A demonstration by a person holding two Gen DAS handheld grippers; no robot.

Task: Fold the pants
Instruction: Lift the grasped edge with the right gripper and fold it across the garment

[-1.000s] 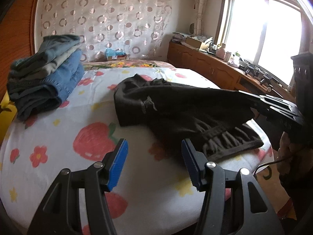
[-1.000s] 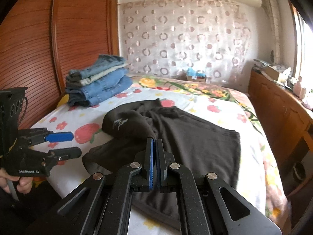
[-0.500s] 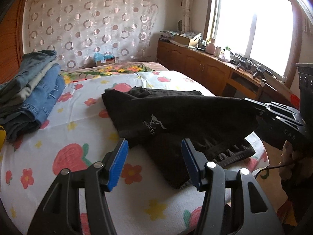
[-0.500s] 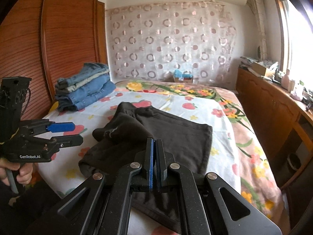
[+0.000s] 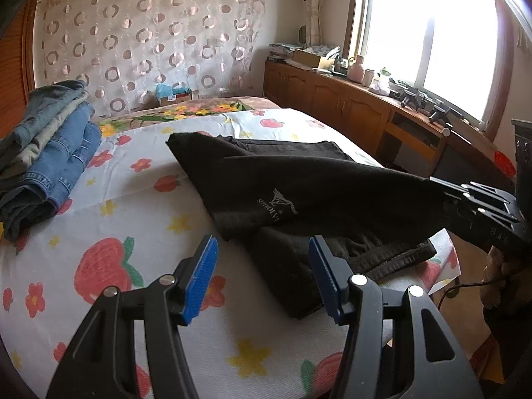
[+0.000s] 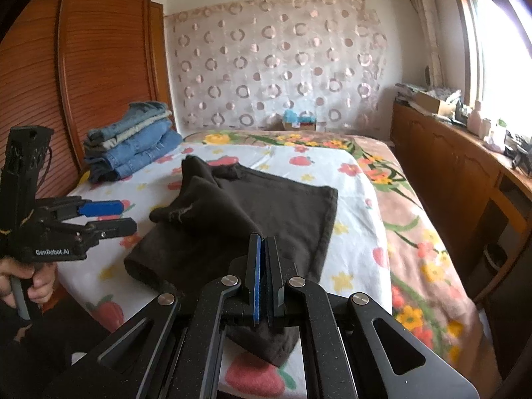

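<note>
Two grippers work a pair of black pants [image 5: 299, 179] on a bed [image 5: 126, 206] spread with a strawberry-and-flower sheet. The right gripper [image 6: 262, 282] has its fingers [image 6: 256, 276] pressed together on a fold of the dark cloth, lifting it off the sheet near the bed's foot edge; the pinched fabric hides what lies just under it. The left gripper [image 5: 262, 276] hovers with fingers [image 5: 199, 276] spread wide and holding nothing, just above the sheet beside the waistband end of the pants. Much of the lower layer is buried under the raised flap, and a small pale logo on the cloth is too blurred to read. The pants lie across the middle of the bed toward its foot, their far edge flat and square. Bare sheet runs along the bed's left side up to a stack of folded jeans [image 6: 133, 139] at the far left corner, against a wooden wardrobe [image 6: 83, 83]. A patterned curtain [image 6: 276, 63] covers the far wall; wooden cabinets [image 5: 349, 106] line the window [image 5: 432, 33] side.
</note>
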